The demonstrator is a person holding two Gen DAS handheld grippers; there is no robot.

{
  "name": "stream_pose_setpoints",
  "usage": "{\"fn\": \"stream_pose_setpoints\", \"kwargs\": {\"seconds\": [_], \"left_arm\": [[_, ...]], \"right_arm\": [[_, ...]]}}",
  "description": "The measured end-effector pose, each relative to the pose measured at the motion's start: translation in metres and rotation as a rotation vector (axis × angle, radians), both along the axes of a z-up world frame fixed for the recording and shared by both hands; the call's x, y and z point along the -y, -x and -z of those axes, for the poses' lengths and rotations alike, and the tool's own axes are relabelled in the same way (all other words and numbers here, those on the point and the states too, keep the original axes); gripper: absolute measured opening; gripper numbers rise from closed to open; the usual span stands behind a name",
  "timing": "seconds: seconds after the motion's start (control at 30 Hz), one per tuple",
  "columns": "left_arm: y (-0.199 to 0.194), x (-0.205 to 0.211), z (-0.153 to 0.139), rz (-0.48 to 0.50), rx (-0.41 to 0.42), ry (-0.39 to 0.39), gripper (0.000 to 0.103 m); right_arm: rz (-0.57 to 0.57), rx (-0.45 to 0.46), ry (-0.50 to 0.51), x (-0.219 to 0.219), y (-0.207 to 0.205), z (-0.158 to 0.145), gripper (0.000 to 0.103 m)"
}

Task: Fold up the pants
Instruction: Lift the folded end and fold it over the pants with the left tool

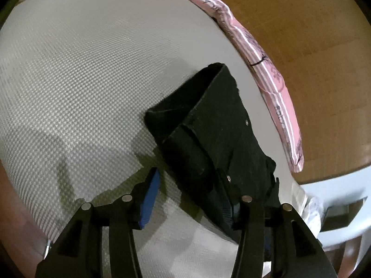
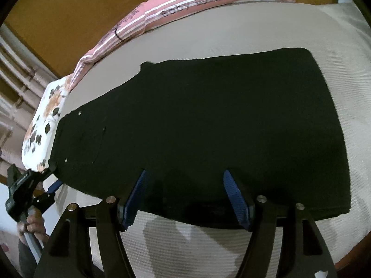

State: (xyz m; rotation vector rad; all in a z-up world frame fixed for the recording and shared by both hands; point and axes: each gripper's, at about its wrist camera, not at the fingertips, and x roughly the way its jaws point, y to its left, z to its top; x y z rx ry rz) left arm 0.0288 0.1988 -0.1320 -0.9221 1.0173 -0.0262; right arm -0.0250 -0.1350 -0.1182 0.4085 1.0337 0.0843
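Right gripper: the right gripper hovered at the near edge of the pants, its blue pads spread wide with black cloth showing between them; nothing was pinched.
Left gripper: the left gripper was spread at the waist end; one blue pad stood free over the mattress, the other lay hidden beneath the cloth, so the jaws straddled the edge without clamping. In the right wrist view this gripper met the waist corner at the far left.
Pants: the black pants lay lengthwise on the grey woven mattress, already doubled leg upon leg by the look of the stacked edges, with small metal rivets near the pocket.
Step in hand: judged to be taking hold of the near long edge and the waist before the next fold.
How to do it well: each gripper probably needed to close on all layers at once, gripping close to the edge; both ends should then rise together and level, so the stack would not skew or slide.
Far side: a pink striped cushion bordered the mattress, a floral pillow lay beside the waist, and a wooden board stood behind.
Writing: "Baby" was legible on the cushion; the smaller word following it was too blurred to read.
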Motion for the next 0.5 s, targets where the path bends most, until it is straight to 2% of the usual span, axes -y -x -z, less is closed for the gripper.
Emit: {"fn": "stream_pose_setpoints", "kwargs": {"seconds": [0.13,0.4,0.5], "left_arm": [[-0.007,0.003,0.009,-0.004,0.028,-0.028,0.051],[-0.018,-0.004,0.020,-0.051,0.097,-0.024,0.053],[-0.020,-0.004,0.020,-0.046,0.127,-0.053,0.054]], "right_arm": [[-0.012,-0.005,0.000,-0.010,-0.005,0.001,0.066],[-0.003,-0.009,-0.006,-0.014,-0.008,0.001,0.069],[-0.002,-0.006,-0.005,-0.015,-0.008,0.001,0.071]]}}
